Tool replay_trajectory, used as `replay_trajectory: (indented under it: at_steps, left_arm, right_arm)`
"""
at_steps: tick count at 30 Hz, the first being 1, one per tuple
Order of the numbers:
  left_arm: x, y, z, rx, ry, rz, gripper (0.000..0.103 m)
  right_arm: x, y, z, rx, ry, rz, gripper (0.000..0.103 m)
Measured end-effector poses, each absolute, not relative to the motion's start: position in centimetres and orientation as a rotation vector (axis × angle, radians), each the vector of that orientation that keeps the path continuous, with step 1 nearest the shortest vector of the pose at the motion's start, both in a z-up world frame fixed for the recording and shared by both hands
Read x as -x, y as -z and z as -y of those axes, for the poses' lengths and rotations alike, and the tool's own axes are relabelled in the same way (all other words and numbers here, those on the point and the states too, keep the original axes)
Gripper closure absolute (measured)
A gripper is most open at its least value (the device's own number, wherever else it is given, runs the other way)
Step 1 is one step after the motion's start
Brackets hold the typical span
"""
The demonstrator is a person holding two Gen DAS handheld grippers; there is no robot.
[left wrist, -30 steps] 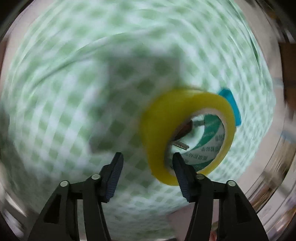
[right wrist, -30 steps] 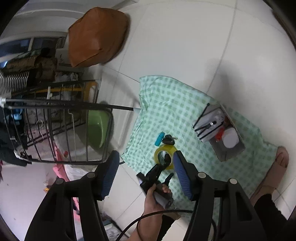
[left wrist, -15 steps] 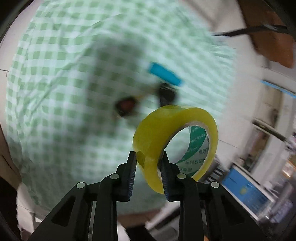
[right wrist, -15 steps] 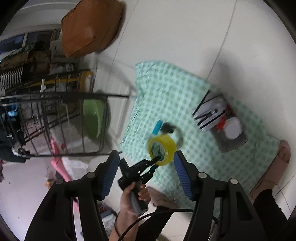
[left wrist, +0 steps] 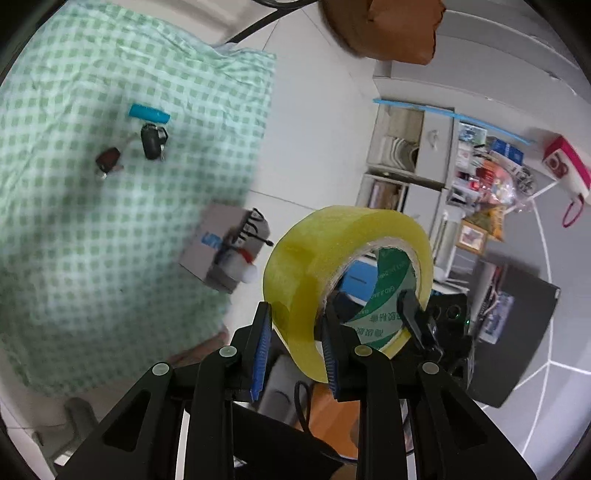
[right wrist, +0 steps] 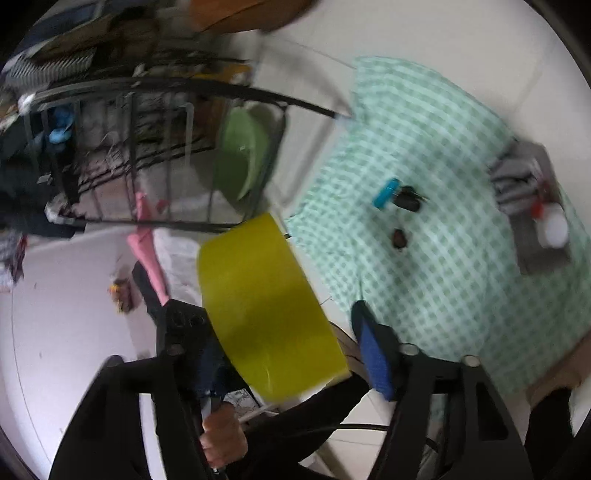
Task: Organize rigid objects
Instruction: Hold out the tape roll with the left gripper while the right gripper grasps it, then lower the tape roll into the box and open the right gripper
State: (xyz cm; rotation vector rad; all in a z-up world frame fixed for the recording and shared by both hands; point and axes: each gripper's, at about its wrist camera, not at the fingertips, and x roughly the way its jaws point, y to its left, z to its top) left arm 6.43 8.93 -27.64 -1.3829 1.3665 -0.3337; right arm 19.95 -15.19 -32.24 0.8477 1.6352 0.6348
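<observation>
My left gripper (left wrist: 295, 347) is shut on the wall of a yellow tape roll (left wrist: 332, 273), held in the air beside the green checked cloth (left wrist: 74, 221). In the right wrist view the tape roll (right wrist: 266, 310) sits between the open fingers of my right gripper (right wrist: 295, 354), with the right finger (right wrist: 373, 350) clear of it. On the cloth lie a blue stick (left wrist: 149, 112), a black car key (left wrist: 151, 140), a dark red key fob (left wrist: 107, 162) and a grey box (left wrist: 225, 251) holding several items.
A black wire rack (right wrist: 147, 155) with a green basin (right wrist: 240, 155) stands left of the cloth (right wrist: 443, 221). A brown cushion (left wrist: 384, 26) lies on the white floor. Shelves with clutter (left wrist: 480, 166) stand at the right of the left wrist view.
My left gripper closed on the tape roll, lifted it off the cloth and carried it up between the right gripper's fingers. The right gripper swung closer to it.
</observation>
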Motion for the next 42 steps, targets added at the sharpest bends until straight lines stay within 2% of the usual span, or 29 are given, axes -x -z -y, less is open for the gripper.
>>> replay_trajectory:
  at_steps: [2,6,13,19,30,37,39,42]
  left_arm:
    - [-6.6,29.3,-9.4,1.473,0.307,-1.358,0.079]
    - [-3.5,32.0,-13.7,1.568,0.164,-1.409,0.069]
    - [-1.2,32.8,-16.3,1.675,-0.042,-1.476,0.069]
    - [-1.3,31.7,-15.3,1.656,0.035,-1.543,0.069]
    - [-2.9,32.7,-13.8,1.617,0.075,-1.563,0.069]
    - [-2.7,32.8,-14.5,1.635,0.058,-1.548,0.069]
    - [-2.7,32.6,-14.8,1.635,0.060,-1.546,0.069]
    - [-2.6,32.4,-15.1,1.644,0.070,-1.540,0.069]
  right_arm:
    - [-19.9,32.1,15.0,-0.818,-0.637,-1.633,0.051]
    - [-19.3,35.4,16.1,-0.925,-0.565,-1.713,0.057]
    - [-21.2,38.5,23.6,-0.976,-0.281,-1.673,0.057]
    - [-22.0,41.3,30.2,-1.017,-0.009,-1.617,0.057]
    - [-24.5,42.2,26.6,-0.306,0.068,-1.577,0.058]
    - [-23.5,45.6,18.5,0.437,-0.082,-1.518,0.057]
    - [-22.9,46.0,16.8,0.476,-0.159,-1.539,0.056]
    - [-22.6,46.3,17.7,0.223,-0.224,-1.680,0.056]
